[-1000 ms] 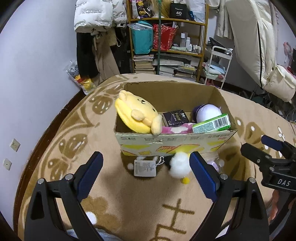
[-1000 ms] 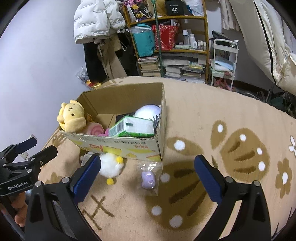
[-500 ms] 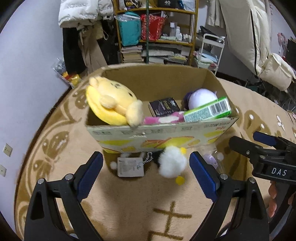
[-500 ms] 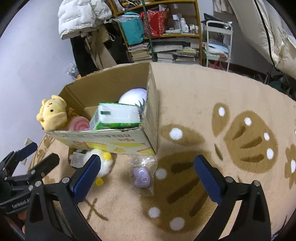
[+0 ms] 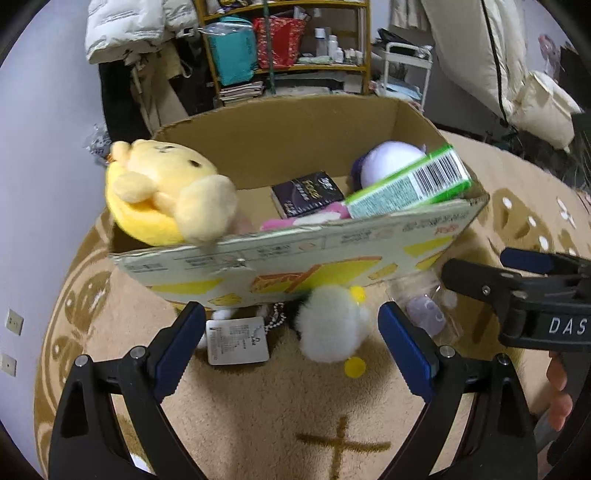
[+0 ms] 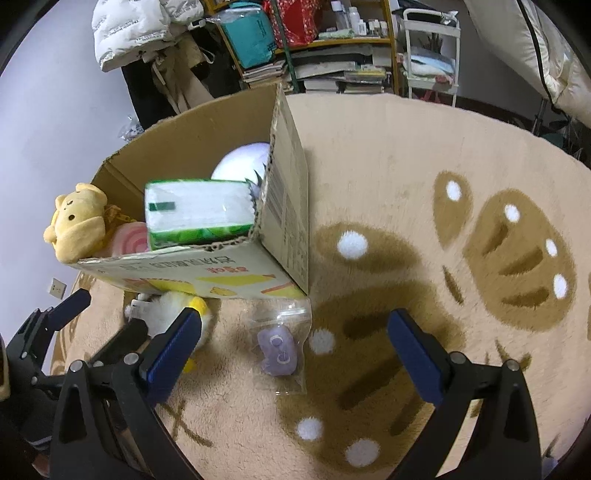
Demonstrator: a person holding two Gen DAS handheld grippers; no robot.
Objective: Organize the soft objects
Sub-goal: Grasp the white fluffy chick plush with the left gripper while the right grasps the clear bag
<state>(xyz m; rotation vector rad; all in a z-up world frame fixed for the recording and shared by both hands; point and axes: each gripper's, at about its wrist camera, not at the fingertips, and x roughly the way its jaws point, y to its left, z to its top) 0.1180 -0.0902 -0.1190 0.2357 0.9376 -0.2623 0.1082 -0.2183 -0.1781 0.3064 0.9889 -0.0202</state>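
Hovering with left gripper (image 5: 291, 343) jaws wide around the white fluffy plush (image 5: 332, 325) lying on the rug (image 5: 258, 417) against the cardboard box (image 5: 295, 254); hanging with right gripper (image 6: 291, 350) jaws wide, empty, above the bagged purple toy (image 6: 277, 350) beside it.

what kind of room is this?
Probably a lived-in bedroom or spare room at home: patterned rug, cluttered shelf of books, puffer jacket hung by the wall, bedding propped up.
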